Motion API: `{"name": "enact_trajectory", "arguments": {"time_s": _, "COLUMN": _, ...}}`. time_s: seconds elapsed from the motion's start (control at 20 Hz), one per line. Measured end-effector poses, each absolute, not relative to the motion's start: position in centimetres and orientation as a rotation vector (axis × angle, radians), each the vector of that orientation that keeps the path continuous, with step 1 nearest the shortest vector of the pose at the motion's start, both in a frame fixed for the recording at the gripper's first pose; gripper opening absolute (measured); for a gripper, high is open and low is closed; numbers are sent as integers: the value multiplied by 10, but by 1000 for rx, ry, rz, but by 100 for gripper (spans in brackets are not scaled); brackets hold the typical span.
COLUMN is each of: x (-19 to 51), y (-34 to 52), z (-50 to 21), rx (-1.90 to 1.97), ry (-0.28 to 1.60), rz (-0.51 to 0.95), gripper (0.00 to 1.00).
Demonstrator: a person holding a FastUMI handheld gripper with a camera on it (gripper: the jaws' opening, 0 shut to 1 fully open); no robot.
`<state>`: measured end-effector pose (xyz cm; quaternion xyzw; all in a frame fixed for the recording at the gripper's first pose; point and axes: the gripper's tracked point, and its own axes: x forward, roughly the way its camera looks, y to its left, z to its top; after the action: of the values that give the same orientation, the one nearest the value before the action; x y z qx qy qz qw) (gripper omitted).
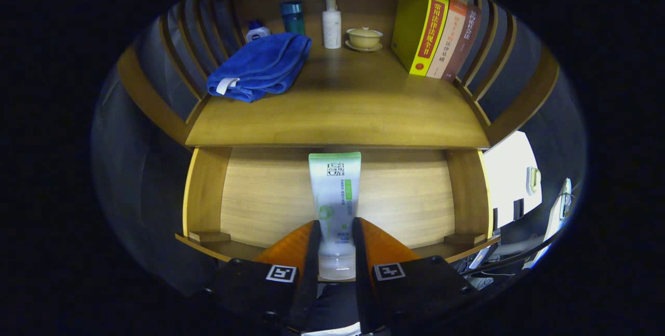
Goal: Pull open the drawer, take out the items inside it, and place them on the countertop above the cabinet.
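Open drawer (208, 201) holds one tube (335, 190) — gripper (335, 237) clamped on its cap end. Countertop (337, 112) above: one towel (260, 66), three books (436, 32), three bottles, one lidded bowl (364, 38).

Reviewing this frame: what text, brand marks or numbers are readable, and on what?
"常用法律法规全书": spine of the yellow book.
Orange book and brown book spines: too blurred to read surely.
Tube, pressed between the jaws of the gripper: print too small.
Small white bottle behind the blue towel: mark blurred.
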<state>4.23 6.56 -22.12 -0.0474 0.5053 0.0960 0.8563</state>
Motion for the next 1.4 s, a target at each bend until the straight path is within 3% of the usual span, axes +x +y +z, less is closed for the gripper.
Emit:
{"name": "enact_trajectory", "arguments": {"time_s": 0.6, "x": 107, "y": 73, "z": -192, "rx": -95, "ry": 1035, "rz": 172, "gripper": 41}}
{"name": "enact_trajectory", "arguments": {"time_s": 1.4, "x": 231, "y": 82, "z": -229, "rx": -153, "ry": 1029, "rz": 112, "gripper": 40}}
